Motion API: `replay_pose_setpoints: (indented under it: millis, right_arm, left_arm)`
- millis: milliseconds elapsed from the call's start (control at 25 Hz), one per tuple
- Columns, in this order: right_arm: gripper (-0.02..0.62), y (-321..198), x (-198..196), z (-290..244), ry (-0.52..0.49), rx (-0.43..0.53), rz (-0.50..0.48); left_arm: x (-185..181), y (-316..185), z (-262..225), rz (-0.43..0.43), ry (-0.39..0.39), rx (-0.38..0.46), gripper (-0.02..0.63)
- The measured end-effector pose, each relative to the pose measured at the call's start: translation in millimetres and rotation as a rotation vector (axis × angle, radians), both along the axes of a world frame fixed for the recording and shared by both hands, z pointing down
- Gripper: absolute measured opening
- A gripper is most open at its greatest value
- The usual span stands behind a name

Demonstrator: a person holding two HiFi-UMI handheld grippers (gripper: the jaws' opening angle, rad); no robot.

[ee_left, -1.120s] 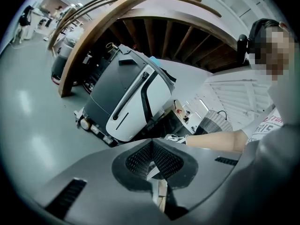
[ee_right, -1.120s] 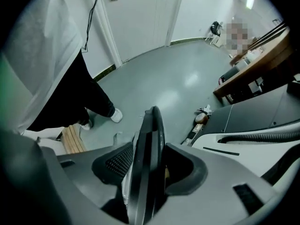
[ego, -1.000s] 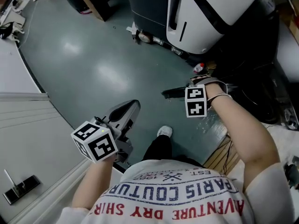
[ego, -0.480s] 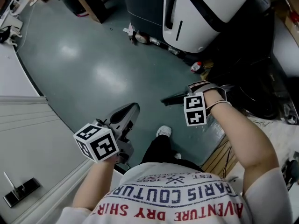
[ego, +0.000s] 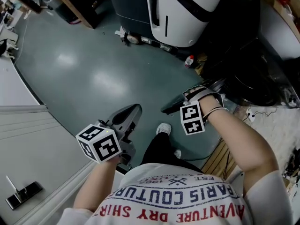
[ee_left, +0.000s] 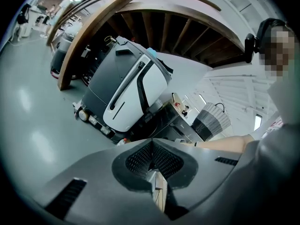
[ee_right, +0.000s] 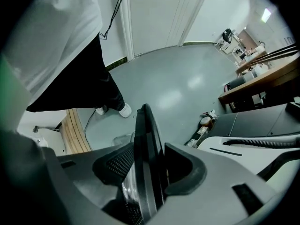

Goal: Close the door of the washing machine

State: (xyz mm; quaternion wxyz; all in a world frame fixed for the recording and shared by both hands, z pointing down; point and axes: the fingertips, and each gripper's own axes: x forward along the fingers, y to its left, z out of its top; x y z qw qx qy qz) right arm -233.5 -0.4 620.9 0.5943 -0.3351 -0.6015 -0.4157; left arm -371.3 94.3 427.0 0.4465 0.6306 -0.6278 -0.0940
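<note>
The washing machine (ego: 255, 86) is the dark body at the right of the head view. Its door (ego: 171, 107) is a dark round rim with glass, swung out over the floor. In the right gripper view the door rim (ee_right: 145, 135) runs edge-on between the jaws. My right gripper (ee_right: 147, 170) points down and is shut on that rim; in the head view this right gripper (ego: 186, 102) sits at the door's outer edge. My left gripper (ego: 127, 117) hangs lower left over bare floor, apart from the door. In its own view the left gripper (ee_left: 152, 172) is shut, with nothing held.
A white and dark grey floor-cleaning machine (ego: 178, 13) stands beyond the door. A red-capped bottle (ego: 189, 61) lies by its base. The person's shoe (ego: 163, 129) and wooden slats (ego: 225, 156) are below the right gripper. White panels (ego: 28, 135) line the left side.
The right gripper has moved left and toward the person with the door rim still in its jaws. The left gripper has shifted a little. The cleaning machine has slid left in the view.
</note>
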Motion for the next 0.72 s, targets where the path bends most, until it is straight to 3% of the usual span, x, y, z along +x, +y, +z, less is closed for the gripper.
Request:
replay_pose_setpoints:
  millis: [520, 720]
  right_arm:
    - [0.233, 26.5, 91.1, -1.3, -0.031, 0.041, 0.010]
    - [0.209, 32.4, 120.0, -4.9, -0.071, 0.023, 0.133]
  left_arm:
    - [70.7, 13.7, -5.7, 0.042, 0.004, 0.020, 0.025]
    - [96.8, 19.1, -8.5, 0.053, 0.015, 0.030, 0.025]
